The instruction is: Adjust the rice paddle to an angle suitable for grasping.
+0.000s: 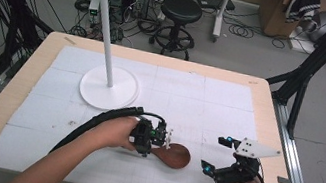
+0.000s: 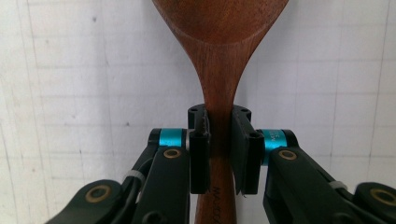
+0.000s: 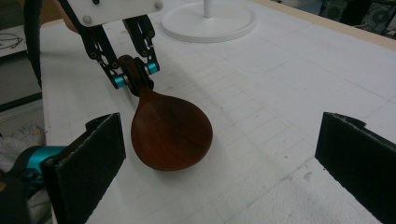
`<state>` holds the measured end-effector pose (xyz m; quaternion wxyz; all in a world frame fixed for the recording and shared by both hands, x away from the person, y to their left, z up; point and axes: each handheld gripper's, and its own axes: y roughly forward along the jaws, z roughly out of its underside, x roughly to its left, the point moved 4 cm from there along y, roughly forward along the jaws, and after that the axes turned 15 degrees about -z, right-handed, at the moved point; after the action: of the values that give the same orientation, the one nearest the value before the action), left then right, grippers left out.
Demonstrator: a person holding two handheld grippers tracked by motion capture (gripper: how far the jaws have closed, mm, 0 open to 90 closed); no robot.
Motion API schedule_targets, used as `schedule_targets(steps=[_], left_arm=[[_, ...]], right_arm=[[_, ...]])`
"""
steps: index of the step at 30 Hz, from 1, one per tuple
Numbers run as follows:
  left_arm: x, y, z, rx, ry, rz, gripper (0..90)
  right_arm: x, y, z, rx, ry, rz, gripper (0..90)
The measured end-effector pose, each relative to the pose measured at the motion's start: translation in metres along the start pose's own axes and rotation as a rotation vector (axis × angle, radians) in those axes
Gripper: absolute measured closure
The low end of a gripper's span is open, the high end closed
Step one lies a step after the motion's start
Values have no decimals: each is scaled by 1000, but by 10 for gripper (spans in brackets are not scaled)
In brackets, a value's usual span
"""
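Observation:
A dark wooden spoon (image 1: 176, 156) lies low over the white mat near the front middle, its round bowl pointing right. My left gripper (image 1: 158, 140) is shut on the spoon's narrow neck; in the left gripper view both pads (image 2: 200, 154) press on the neck of the spoon (image 2: 219, 56). To the right of the bowl, my right gripper (image 1: 216, 155) stands wide open and holds nothing. In the right gripper view its pads (image 3: 88, 158) frame the spoon's bowl (image 3: 170, 133), with the left gripper (image 3: 135, 77) behind it. I cannot tell whether the bowl touches the mat.
A white stand with a round base (image 1: 109, 88) and a tall pole rises at the back left of the mat, its base (image 3: 210, 21) also in the right gripper view. The wooden table's edge (image 1: 274, 141) runs along the right. A black stool (image 1: 180, 11) stands on the floor behind.

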<state>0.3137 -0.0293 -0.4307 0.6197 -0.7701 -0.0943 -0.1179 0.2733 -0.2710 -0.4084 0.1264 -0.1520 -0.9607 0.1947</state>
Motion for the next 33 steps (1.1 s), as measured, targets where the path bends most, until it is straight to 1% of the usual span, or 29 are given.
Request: schedule_targets(steps=[4, 8, 9, 11, 14, 24, 28, 29, 33], left_arm=[[0, 4, -8, 5, 14, 6, 785], [-1, 6, -13, 3, 16, 9, 785], [-1, 7, -16, -5, 17, 13, 785], [-2, 8, -19, -3, 16, 18, 785], [-3, 12, -23, -1, 25, 13, 785], [-5, 20, -32, -8, 35, 21, 784], [-5, 22, -33, -5, 38, 25, 784], [-5, 23, -33, -3, 45, 22, 784], [-5, 24, -33, -7, 40, 25, 784]], right_arm=[[0, -3, 1, -4, 1, 3, 6], [0, -4, 1, -7, 3, 7, 6], [-1, -5, 1, -8, -1, 9, 6], [0, -6, 1, -8, 3, 9, 6], [0, -7, 2, -9, -1, 8, 6], [0, -8, 2, -10, 4, 11, 6], [0, -8, 2, -9, 3, 11, 6], [0, -8, 2, -10, 3, 11, 6], [0, -9, 2, -12, 2, 13, 6]])
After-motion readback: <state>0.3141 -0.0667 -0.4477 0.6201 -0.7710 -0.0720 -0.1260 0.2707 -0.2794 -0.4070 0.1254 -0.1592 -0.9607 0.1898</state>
